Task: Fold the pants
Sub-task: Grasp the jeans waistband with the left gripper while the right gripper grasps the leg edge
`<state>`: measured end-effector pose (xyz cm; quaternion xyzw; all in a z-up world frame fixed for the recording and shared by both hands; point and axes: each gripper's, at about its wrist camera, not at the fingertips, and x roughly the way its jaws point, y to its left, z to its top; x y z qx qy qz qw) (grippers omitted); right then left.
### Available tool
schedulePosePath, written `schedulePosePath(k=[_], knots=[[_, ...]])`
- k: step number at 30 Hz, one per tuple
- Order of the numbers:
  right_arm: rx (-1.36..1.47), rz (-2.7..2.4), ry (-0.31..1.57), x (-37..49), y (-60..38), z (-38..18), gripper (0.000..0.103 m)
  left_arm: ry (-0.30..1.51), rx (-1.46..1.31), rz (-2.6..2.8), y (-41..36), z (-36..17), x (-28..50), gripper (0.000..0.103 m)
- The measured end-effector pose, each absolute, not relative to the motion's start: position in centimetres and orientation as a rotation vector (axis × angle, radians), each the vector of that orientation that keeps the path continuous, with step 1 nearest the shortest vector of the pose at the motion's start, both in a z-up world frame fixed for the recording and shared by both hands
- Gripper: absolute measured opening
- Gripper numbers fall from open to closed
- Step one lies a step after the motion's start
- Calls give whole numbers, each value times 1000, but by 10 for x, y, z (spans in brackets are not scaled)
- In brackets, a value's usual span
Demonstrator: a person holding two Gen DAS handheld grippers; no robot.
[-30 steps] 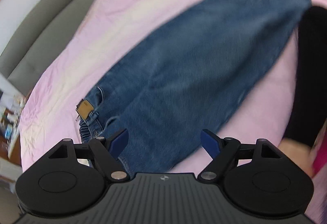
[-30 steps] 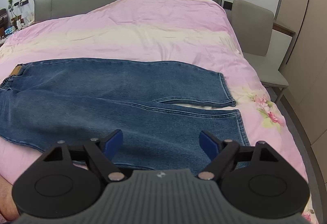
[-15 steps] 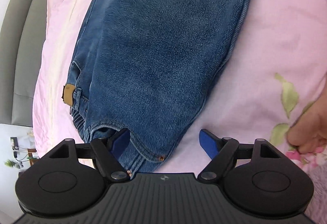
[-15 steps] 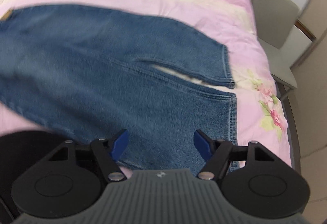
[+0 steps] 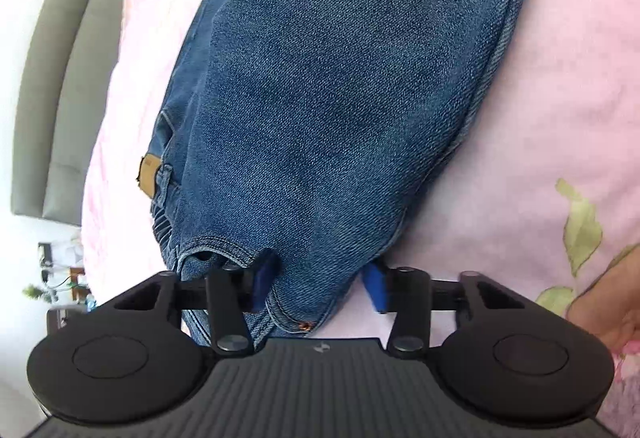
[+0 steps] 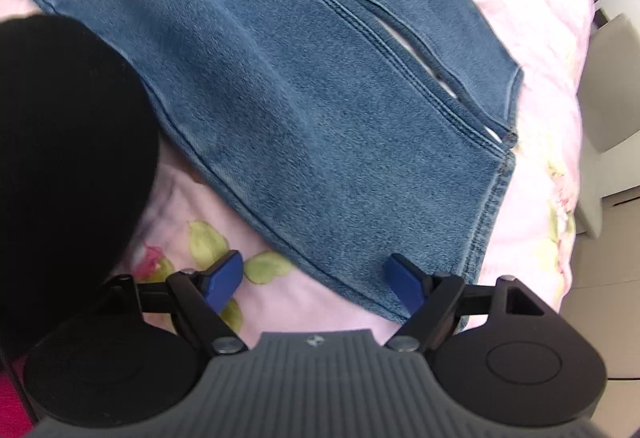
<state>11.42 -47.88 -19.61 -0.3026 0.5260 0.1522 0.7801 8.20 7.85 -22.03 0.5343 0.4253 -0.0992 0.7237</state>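
Pants: blue denim pants [image 5: 352, 86] are laid flat on a pink bedspread with a flower and leaf print [image 5: 560, 86]; the waist end is seen in the left wrist view, the leg hems in the right wrist view.
Waist: a tan leather patch [image 5: 150, 176] is sewn on the waistband, at the far side of the pants from the left gripper; a copper rivet [image 5: 305, 326] is seen at the near waist corner.
Left gripper: the left gripper [image 5: 320, 288] is set at the near waist corner of the pants; its jaws have just been closing, a bunched fold of denim is caught between the blue pads [image 5: 262, 280] and pinched from both sides.
Right gripper: the right gripper [image 6: 316, 280] is held low at the hem corner of the near leg; its jaws have just been opening and stand wide apart; one pad is over the bedspread beside the pants, the other over the denim near the hem; nothing is clamped.
Legs: the two legs are laid side by side, with a narrow gap between them near the hems [image 6: 408, 38].
Sleeve: a black sleeve [image 6: 68, 158] is seen beside the pants, at the left of the right wrist view.
Headboard: a grey padded headboard [image 5: 68, 78] is seen beyond the waist end of the pants.
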Motion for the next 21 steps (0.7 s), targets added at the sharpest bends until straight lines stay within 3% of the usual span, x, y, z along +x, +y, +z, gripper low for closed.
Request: schedulePosePath(k=[1, 2, 3, 5, 6, 17, 21], knots=[[-648, 316, 1120, 113, -478, -196, 73, 932, 1175, -202, 77, -219, 81, 38], [-654, 300, 1101, 111, -477, -195, 61, 922, 1165, -185, 76, -216, 80, 33], [-665, 284, 1085, 109, -475, -192, 42, 912, 1142, -169, 76, -210, 80, 30], [-657, 252, 1062, 106, -474, -182, 21, 894, 1082, -143, 77, -194, 77, 27], [-646, 232, 1045, 105, -473, -176, 16, 888, 1058, -134, 79, -188, 79, 25], [-607, 27, 669, 105, -450, -39, 4, 710, 929, 28, 101, -73, 107, 18], [-573, -11, 605, 81, -456, -6, 3, 683, 928, 13, 105, -57, 104, 18]])
